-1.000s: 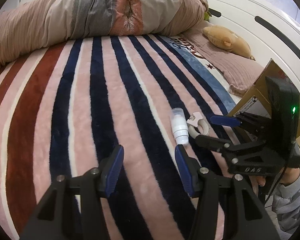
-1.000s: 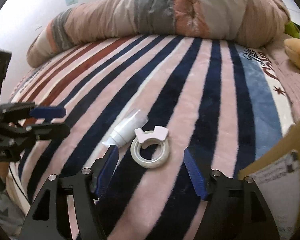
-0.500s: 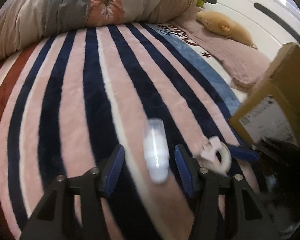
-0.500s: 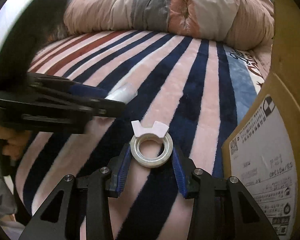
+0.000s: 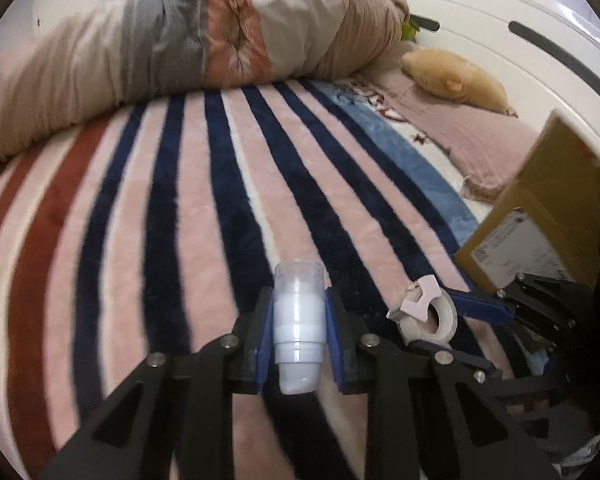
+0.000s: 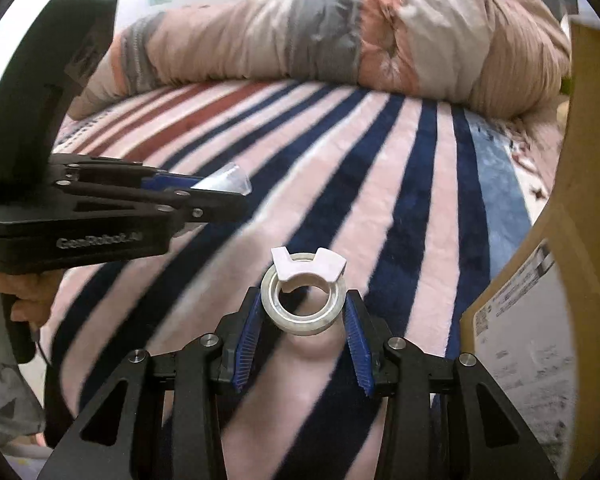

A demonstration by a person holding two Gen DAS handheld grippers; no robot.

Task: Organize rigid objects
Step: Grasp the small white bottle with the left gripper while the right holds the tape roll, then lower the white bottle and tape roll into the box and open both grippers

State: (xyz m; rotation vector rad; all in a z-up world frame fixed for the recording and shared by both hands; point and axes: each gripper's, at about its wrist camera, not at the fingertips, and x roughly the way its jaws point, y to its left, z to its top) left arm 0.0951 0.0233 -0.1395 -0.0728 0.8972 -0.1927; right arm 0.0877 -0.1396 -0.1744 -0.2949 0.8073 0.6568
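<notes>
A small white bottle with a clear cap (image 5: 299, 324) stands between the blue pads of my left gripper (image 5: 300, 334), which is shut on it just above the striped blanket (image 5: 204, 220). To its right, my right gripper (image 5: 456, 322) holds a roll of clear tape with a pale pink dispenser clip (image 5: 428, 314). In the right wrist view my right gripper (image 6: 304, 320) is shut on the tape roll (image 6: 303, 298), pads pressed on both sides. My left gripper (image 6: 216, 196) appears at the left with the bottle's clear cap (image 6: 230, 182) sticking out.
A cardboard box (image 5: 536, 216) with a printed label stands at the right, close to the right gripper (image 6: 540, 280). A rolled quilt (image 5: 172, 48) lies across the back of the bed. A plush toy (image 5: 456, 78) and a pink cloth (image 5: 472, 136) lie far right.
My left gripper moved over the bottle and closed on it. My right gripper closed on the tape roll and both objects have come slightly off the blanket.
</notes>
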